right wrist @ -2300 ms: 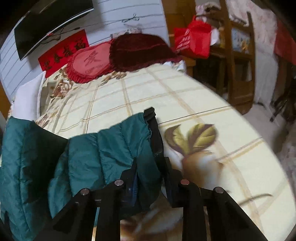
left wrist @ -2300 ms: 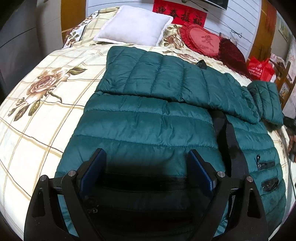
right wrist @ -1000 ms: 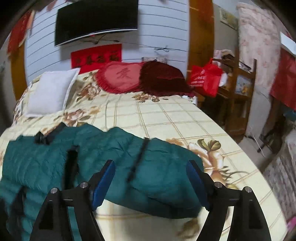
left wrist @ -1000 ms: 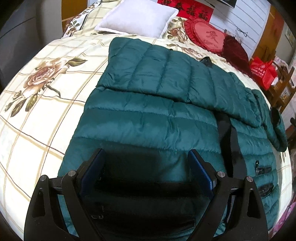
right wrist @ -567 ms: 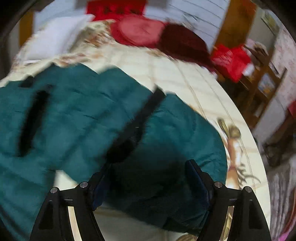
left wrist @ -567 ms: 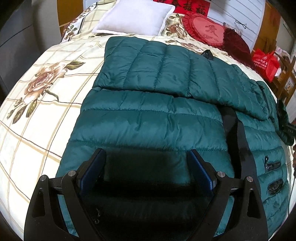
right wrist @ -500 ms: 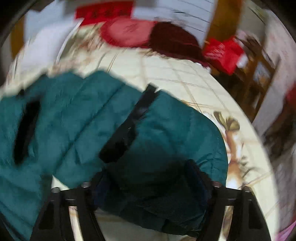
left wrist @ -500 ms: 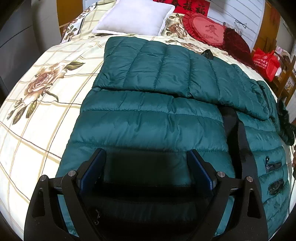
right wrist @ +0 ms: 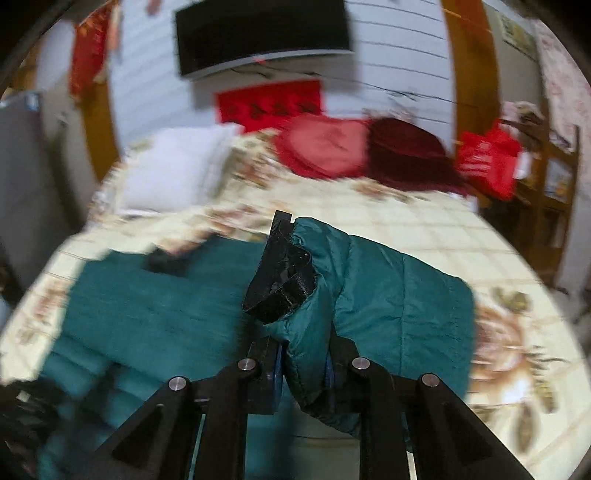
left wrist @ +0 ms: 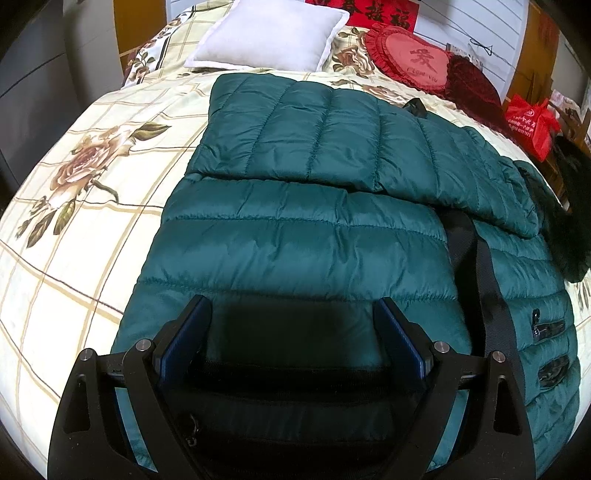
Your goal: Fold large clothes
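Since a second ago, the right gripper [right wrist: 303, 363] has closed on the green down jacket's [left wrist: 295, 236] sleeve [right wrist: 369, 295], lifting it off the bed [left wrist: 74, 221]. Left gripper [left wrist: 291, 332] hovers wide open, empty, over the hem. Slick padding could slip free mid-fold.

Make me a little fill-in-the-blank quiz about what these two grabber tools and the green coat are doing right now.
1. The right gripper is shut on a fold of the green ____.
2. The left gripper hovers over the jacket with its jaws ____.
3. The jacket lies on a bedspread printed with ____.
4. The plain pillow at the head of the bed is ____.

Missing words: jacket; open; roses; white
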